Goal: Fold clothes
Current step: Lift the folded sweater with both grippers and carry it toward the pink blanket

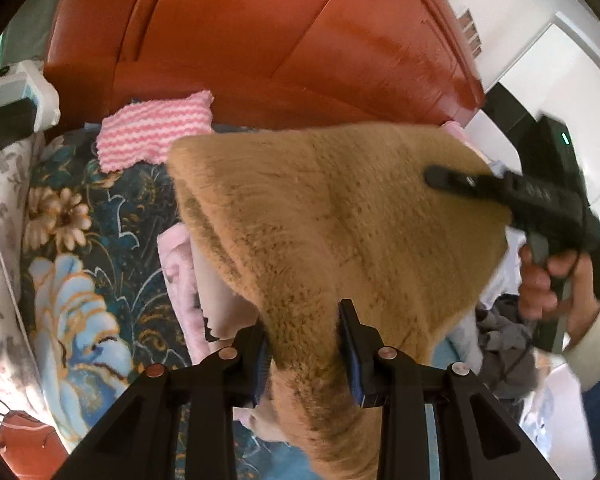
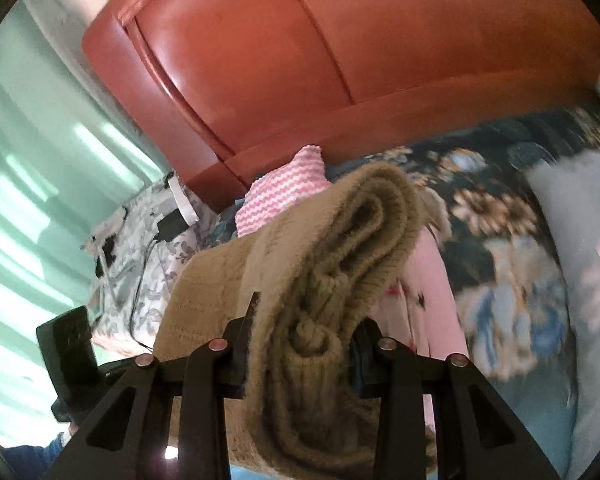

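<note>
The left tongs are seen clamped on a bunched edge of a tan, plush, knitted garment, and the right tongs are clamped on a thick roll of the same garment's ribbed hem. The garment is held up between the two tongs, above a bed covered with a dark blue floral quilt.

The fabric is judged soft, thick and fairly light; it sags between the holds and bunches readily, so slipping is unlikely, but a neat crease will be hard to press into it. Hold is best taken at the ribbed hem and at opposite corners, where the knit is firmest.

Just under the garment a pale pink printed cloth is spread on the quilt, and a pink-and-white striped knitted piece lies against the red-brown padded headboard. A grey floral pillow with a black charger is seen at the left edge. Open quilt is left mainly between the pillow and the pink cloth; the headboard closes off the far side.
</note>
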{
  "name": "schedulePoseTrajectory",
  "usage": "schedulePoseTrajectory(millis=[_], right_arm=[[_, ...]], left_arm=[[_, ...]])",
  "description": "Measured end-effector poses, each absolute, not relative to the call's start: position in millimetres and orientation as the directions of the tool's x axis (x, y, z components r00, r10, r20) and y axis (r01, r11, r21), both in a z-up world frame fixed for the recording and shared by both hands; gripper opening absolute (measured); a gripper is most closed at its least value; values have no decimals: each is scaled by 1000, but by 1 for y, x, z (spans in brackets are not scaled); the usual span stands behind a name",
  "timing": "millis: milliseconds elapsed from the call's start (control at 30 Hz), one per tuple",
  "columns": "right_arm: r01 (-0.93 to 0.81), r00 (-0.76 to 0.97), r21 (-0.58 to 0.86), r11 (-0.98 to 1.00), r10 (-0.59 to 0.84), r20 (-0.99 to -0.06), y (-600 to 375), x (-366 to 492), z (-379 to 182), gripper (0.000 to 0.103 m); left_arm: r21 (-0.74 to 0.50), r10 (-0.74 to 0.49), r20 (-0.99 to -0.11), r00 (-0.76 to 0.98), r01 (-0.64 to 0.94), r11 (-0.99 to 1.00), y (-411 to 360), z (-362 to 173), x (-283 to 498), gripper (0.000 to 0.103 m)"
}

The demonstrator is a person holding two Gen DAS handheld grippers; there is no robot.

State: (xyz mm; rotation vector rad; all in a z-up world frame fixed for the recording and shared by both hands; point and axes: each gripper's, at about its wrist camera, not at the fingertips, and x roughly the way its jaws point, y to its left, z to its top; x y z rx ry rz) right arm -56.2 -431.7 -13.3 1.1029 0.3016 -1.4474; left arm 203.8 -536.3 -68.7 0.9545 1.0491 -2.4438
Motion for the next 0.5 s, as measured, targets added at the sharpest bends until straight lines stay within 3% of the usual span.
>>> schedulePoseTrajectory(millis=[200, 367, 500], right_arm=[[885, 148, 344, -313, -511, -846, -467, -78, -72, 37], [825, 156, 398, -401, -516, -842, -450, -96, -113, 37], [791, 172, 448, -416, -551, -817, -439, -99, -115, 38]], left_arm=[[-543, 12, -696, -718, 516, -662, -543, -105, 199, 33], [-603, 51, -677, -734, 513, -612, -554, -119, 207, 34], [-618, 60, -674, -736, 518, -591, -558, -121, 208, 35]])
